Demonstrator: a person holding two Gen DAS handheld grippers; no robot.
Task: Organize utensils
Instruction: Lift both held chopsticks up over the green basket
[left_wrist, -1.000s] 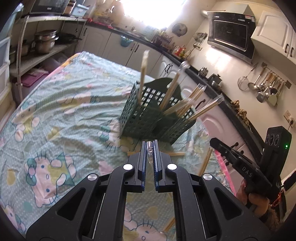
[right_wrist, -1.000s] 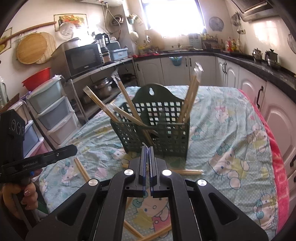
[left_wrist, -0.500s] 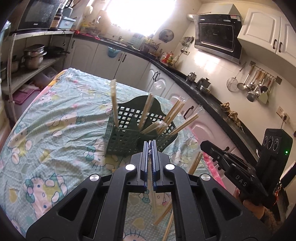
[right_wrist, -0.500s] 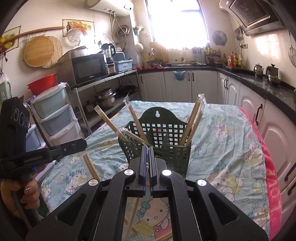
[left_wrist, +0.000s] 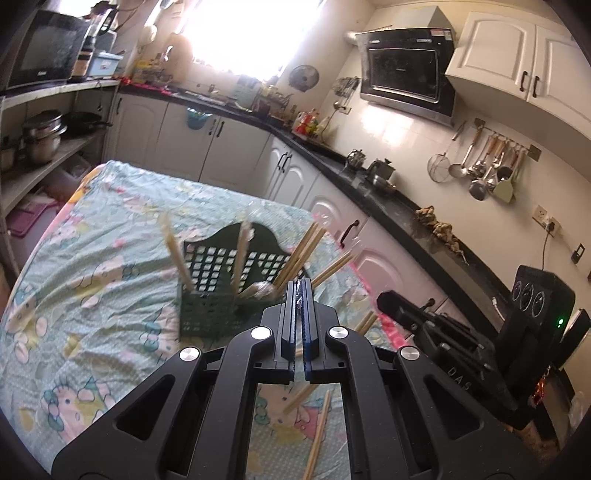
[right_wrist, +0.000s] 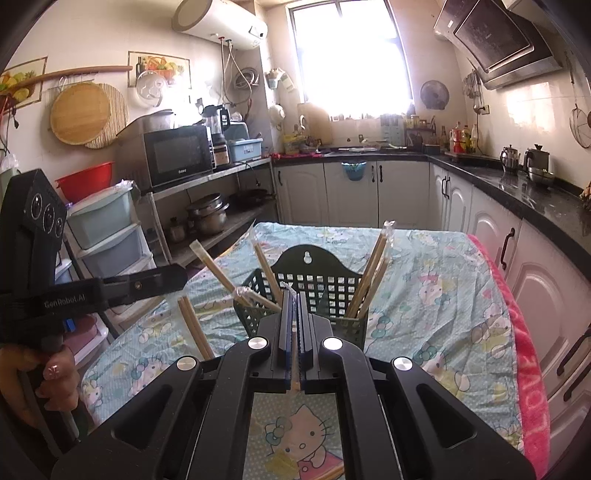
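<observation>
A dark green mesh utensil basket (left_wrist: 225, 291) (right_wrist: 314, 295) stands on the table and holds several wrapped chopstick pairs (left_wrist: 301, 254) (right_wrist: 371, 273) that lean outward. My left gripper (left_wrist: 300, 286) is shut on a wrapped chopstick pair; its plastic wrap shows between the pads. It hangs above the basket's near right side. My right gripper (right_wrist: 295, 295) is shut on a wrapped chopstick pair, whose stick runs down between the pads (right_wrist: 294, 354), raised in front of the basket. Loose chopsticks (left_wrist: 317, 432) (right_wrist: 194, 326) lie on the cloth.
The table wears a Hello Kitty cloth (left_wrist: 92, 280) (right_wrist: 436, 295) with a pink edge (right_wrist: 532, 369). Kitchen cabinets and a dark counter (left_wrist: 388, 195) run along the right. A shelf with pots (right_wrist: 207, 218) and plastic drawers (right_wrist: 103, 229) stands left.
Both grippers have risen and pulled back from the basket, each still shut on its chopsticks. The basket looks smaller and lower in both views.
</observation>
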